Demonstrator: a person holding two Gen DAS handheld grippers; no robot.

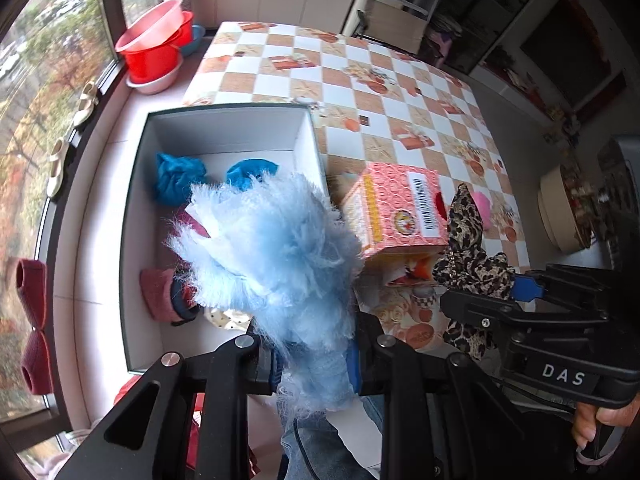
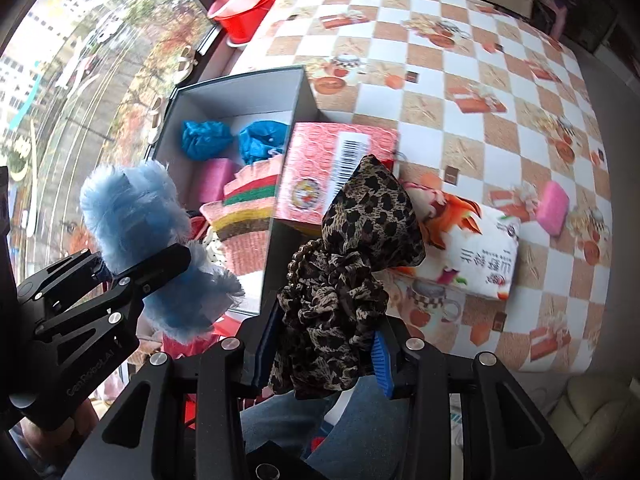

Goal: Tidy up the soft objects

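Left wrist view: left gripper [image 1: 316,364] clamped on blue fluffy piece [image 1: 272,248], fluff standing up past the fingertips and hanging over the near end of the open box [image 1: 138,184]; box sitting at the table edge [image 1: 360,64] on the window side; already inside: two teal bundles [image 1: 178,178], a maroon knit item [image 1: 160,294], something pale and spotted partly hidden under the fluff; pink carton [image 1: 396,208] touching the box's right wall; right gripper [image 1: 504,292] visible at right, closed on leopard-print scrunchie [image 1: 472,252].

Right wrist view: right gripper [image 2: 324,356] pinching the leopard-print scrunchie [image 2: 352,256] low in the fabric, most of it bunched above the fingers; held in front of the box's near right corner, not yet over the opening; left gripper [image 2: 132,268] at left with the blue fluffy piece [image 2: 132,208], near the box's near left side; striped pad [image 2: 248,216] and pink block [image 2: 216,180] lying in the box [image 2: 236,80]; white printed pack [image 2: 476,248] and small pink sponge [image 2: 554,208] lying out on the table [image 2: 480,40], sponge well apart from the box.

Step in hand, by judgement: drop-off of both soft pieces into the box. For a clean drop: carry each over a bare patch of box floor, clear of the walls; lower before letting go so fluff and fabric do not catch on the rim; open wide, since loose fibres may cling to the pads; keep the two grippers apart to avoid a clash over the opening; mind the pink carton leaning at the right wall.
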